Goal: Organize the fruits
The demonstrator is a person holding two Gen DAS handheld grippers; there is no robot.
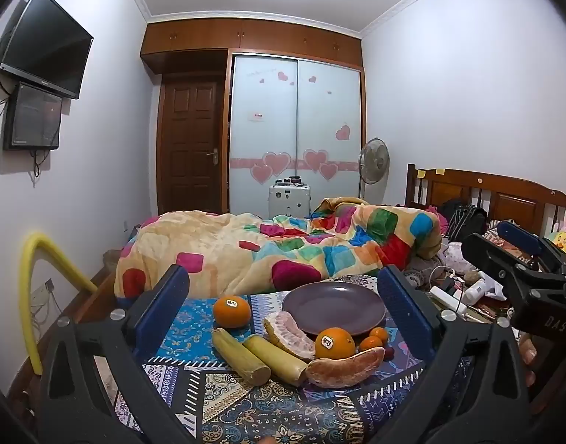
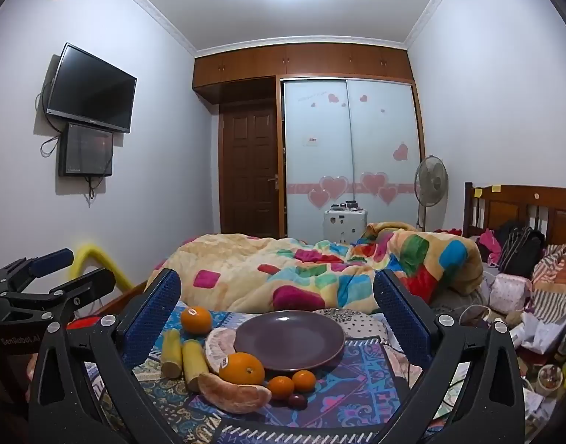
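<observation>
An empty purple plate (image 1: 333,307) (image 2: 288,338) sits on a patterned cloth. Around its near side lie a far orange (image 1: 232,310) (image 2: 196,319), a near orange (image 1: 334,342) (image 2: 241,368), two small tangerines (image 1: 373,340) (image 2: 292,384), two pomelo segments (image 1: 344,368) (image 2: 233,394), two yellow-green cane pieces (image 1: 259,359) (image 2: 181,357) and a dark plum (image 2: 297,400). My left gripper (image 1: 283,296) is open and empty, held back from the fruit. My right gripper (image 2: 277,299) is open and empty, also short of the plate.
A bed with a colourful quilt (image 1: 283,248) lies behind the cloth. Clutter, cables and bags (image 2: 523,296) fill the right side. A yellow foam tube (image 1: 35,285) stands at the left. The other gripper shows at the right edge of the left wrist view (image 1: 534,277).
</observation>
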